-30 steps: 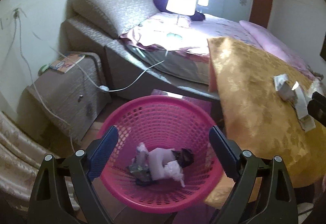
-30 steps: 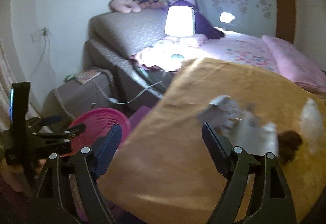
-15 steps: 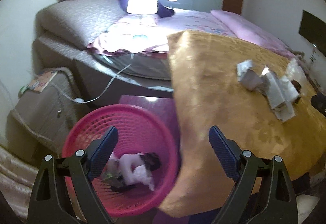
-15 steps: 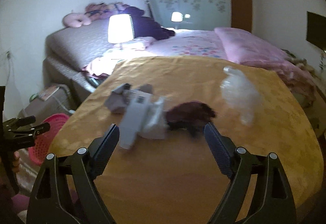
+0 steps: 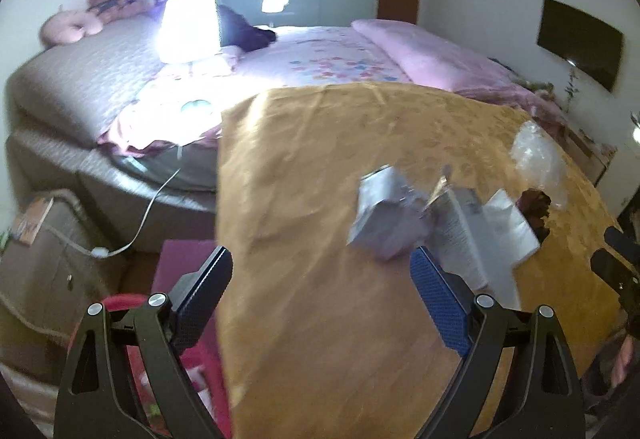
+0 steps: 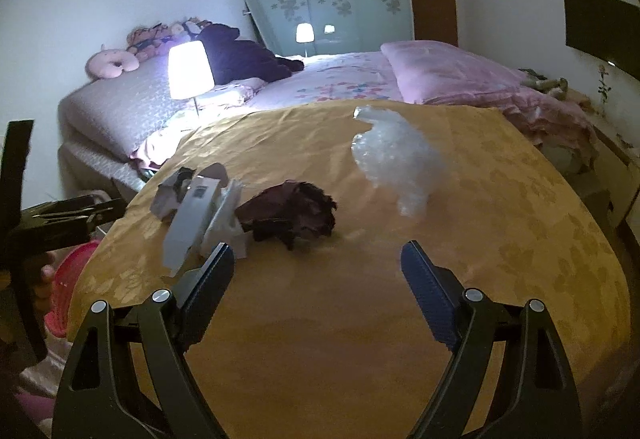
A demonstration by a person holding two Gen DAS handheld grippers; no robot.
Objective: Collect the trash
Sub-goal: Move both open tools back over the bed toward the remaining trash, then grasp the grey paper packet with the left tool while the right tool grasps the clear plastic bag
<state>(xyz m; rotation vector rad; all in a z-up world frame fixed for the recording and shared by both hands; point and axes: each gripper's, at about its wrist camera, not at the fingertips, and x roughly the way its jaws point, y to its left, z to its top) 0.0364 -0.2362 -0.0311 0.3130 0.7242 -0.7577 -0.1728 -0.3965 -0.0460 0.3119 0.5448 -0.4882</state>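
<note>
The bed fills twelve o'clock behind the gold-clothed surface. On the surface lie clear plastic at one o'clock, a dark wad and torn cartons at eleven. The pink basket sits at nine. Left tool and right tool gape wide, empty.

Tablecloth: golden cloth, faint sheen, woven floral pattern. Crumpled boxes: matt white cardboard. Bag: clear crinkly plastic, glossy. Basket: pink plastic mesh. Gripper pads: blue, ribbed.
</note>
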